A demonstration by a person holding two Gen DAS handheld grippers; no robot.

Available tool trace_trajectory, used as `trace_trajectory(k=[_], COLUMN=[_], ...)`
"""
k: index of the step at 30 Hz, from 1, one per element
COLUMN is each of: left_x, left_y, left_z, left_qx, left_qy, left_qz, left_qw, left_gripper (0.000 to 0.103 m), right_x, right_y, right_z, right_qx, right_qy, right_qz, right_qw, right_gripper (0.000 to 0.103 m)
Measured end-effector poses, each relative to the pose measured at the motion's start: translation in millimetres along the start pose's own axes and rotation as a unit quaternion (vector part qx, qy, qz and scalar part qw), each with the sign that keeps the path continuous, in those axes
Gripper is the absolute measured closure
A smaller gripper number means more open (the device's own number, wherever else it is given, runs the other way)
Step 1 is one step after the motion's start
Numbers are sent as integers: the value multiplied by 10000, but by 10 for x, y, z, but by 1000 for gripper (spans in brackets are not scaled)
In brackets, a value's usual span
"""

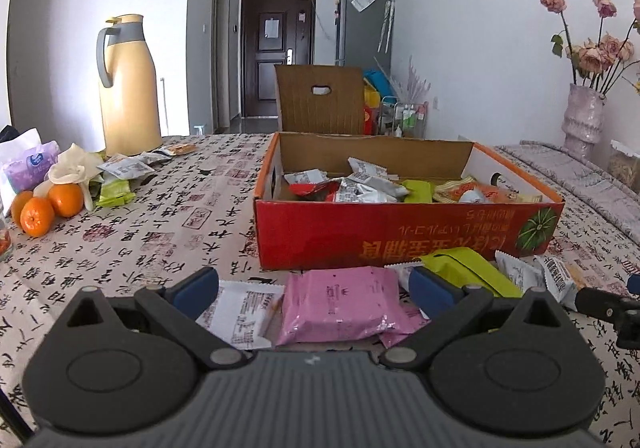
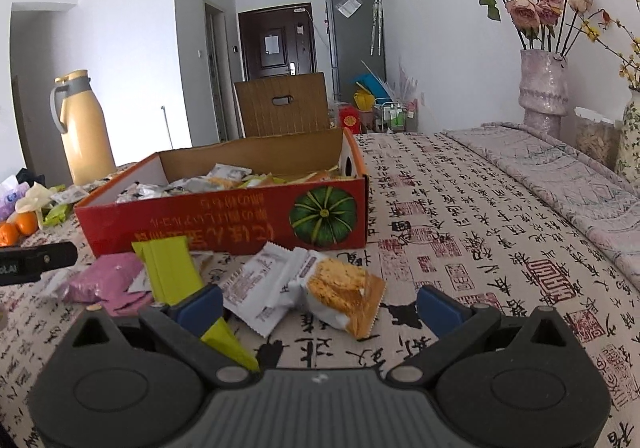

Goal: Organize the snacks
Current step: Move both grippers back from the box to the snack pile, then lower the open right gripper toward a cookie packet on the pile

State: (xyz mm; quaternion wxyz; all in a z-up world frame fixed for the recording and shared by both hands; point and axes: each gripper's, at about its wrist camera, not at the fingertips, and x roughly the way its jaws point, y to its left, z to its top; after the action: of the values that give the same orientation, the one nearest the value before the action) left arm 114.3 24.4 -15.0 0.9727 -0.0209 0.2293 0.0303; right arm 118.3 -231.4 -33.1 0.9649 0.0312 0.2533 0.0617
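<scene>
A red cardboard box with several snack packets inside sits mid-table; it also shows in the right wrist view. My left gripper is open, its fingers either side of a pink packet lying in front of the box, with a white packet to its left. My right gripper is open over an orange-and-white cracker packet and a white packet. A lime-green packet lies by its left finger; it also shows in the left wrist view.
A yellow thermos, oranges and more snack packets sit at the far left. A vase of dried roses stands at the right on a folded cloth. A brown chair back is behind the box.
</scene>
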Motion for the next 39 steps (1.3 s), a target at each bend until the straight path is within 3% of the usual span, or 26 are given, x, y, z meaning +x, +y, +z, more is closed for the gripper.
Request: trace_trajectory(k=[22, 39], left_x=[40, 68], left_y=[56, 76], left_z=[-35, -33], left_qx=[-277, -359], left_qy=[46, 133], left_qz=[-104, -97], left_qw=[9996, 9992], left_gripper=[0, 0], right_x=[54, 411], right_y=[18, -18], right_z=[-21, 315], right_qx=[-2, -100], right_qy=[20, 386], right_qz=[-246, -338], right_qw=[9997, 9986], right_gripper=[0, 0])
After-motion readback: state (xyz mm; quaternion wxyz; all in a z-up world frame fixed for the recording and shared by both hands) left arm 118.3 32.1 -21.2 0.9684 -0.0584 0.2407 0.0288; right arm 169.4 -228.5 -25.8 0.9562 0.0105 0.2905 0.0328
